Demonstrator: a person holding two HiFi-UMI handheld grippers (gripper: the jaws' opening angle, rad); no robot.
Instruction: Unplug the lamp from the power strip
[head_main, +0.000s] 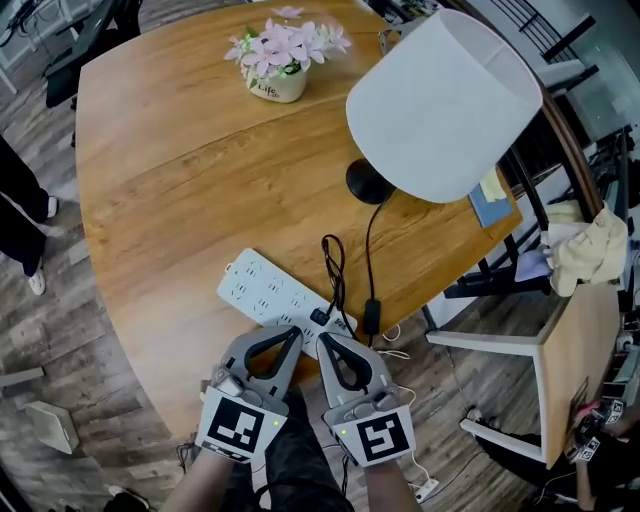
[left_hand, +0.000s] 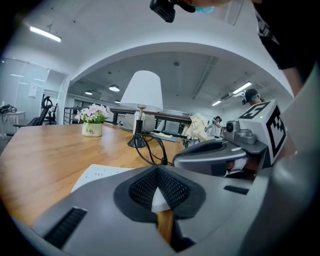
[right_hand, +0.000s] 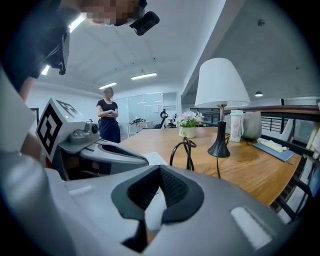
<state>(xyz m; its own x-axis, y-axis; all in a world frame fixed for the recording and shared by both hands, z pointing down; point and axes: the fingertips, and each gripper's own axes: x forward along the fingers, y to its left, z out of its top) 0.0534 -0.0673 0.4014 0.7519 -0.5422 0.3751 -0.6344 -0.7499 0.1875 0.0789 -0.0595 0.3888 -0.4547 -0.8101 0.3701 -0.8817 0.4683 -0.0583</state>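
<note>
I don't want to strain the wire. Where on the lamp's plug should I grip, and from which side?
Pinch the black plug body where it stands on the white power strip, not the cord looping up from it. Come from the table's near edge, jaws on its two sides, probably pulling straight up.

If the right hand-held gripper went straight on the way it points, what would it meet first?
Probably the black plug at the near end of the power strip, though depth is unclear.
</note>
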